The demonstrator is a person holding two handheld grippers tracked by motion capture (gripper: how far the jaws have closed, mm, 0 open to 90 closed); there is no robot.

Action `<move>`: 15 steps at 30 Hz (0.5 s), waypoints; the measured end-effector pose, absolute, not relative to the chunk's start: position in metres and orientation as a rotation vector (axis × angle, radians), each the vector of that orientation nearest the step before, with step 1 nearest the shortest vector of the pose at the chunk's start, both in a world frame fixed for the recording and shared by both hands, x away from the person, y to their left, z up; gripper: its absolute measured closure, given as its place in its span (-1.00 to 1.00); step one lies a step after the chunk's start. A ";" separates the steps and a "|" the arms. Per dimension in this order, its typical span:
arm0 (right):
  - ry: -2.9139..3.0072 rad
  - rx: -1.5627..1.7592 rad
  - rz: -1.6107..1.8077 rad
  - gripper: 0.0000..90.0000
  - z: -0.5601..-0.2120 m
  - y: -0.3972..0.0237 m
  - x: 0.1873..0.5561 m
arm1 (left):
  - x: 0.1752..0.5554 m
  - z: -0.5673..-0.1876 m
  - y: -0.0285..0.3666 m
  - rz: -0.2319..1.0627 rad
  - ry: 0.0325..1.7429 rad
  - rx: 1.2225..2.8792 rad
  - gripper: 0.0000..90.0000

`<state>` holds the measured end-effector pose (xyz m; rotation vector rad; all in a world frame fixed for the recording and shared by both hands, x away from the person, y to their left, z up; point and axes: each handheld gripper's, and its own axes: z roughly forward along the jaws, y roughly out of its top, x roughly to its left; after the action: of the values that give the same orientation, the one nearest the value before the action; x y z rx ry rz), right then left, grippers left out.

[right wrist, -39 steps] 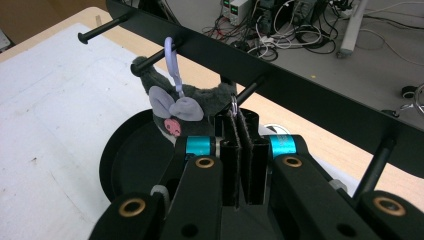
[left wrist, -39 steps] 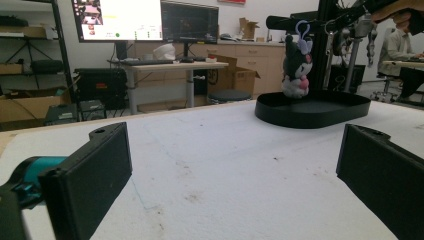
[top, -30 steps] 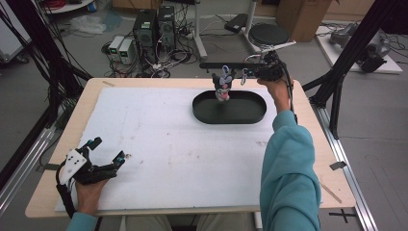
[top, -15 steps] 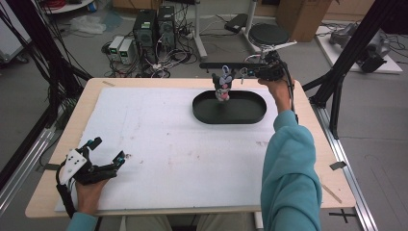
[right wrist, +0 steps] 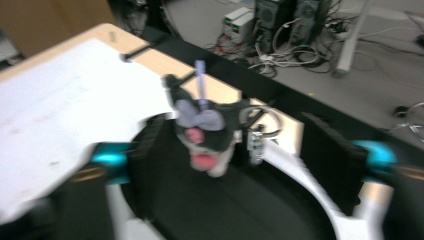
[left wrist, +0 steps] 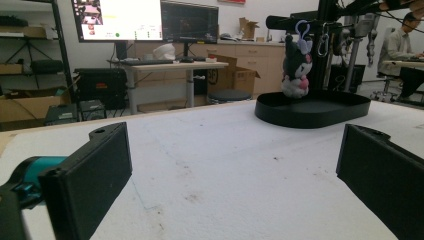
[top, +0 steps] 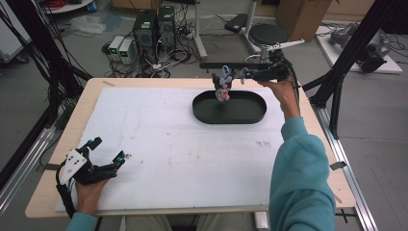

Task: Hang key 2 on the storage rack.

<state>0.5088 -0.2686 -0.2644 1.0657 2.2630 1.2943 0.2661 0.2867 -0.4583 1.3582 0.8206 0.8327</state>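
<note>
Plush keychain toy is standing upright at the far left end of the black oval tray, on the far right part of the table. Right gripper is hovering just right of the toy; its fingers have just been opening and are now standing wide apart, pads off the toy, which is sitting between them in the right gripper view. Left gripper is resting at the near left corner, fingers spread wide, gripping nothing.
</note>
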 end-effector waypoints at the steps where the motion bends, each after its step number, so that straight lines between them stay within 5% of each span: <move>1: 2.267 1.076 1.290 -0.88 -0.263 -0.268 0.505 | 0.266 -0.458 0.287 0.832 0.819 1.358 -0.96; 2: 2.272 1.074 1.290 -0.99 -0.262 -0.267 0.501 | 0.266 -0.458 0.287 0.832 0.818 1.358 -0.96; 15: 2.151 0.857 1.528 -0.99 -0.290 -0.292 0.410 | 0.267 -0.458 0.286 0.831 0.820 1.361 -0.96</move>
<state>0.4102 -0.2917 -0.2900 0.8569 2.1515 1.5283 0.2666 0.2863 -0.4582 1.3606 0.8195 0.8313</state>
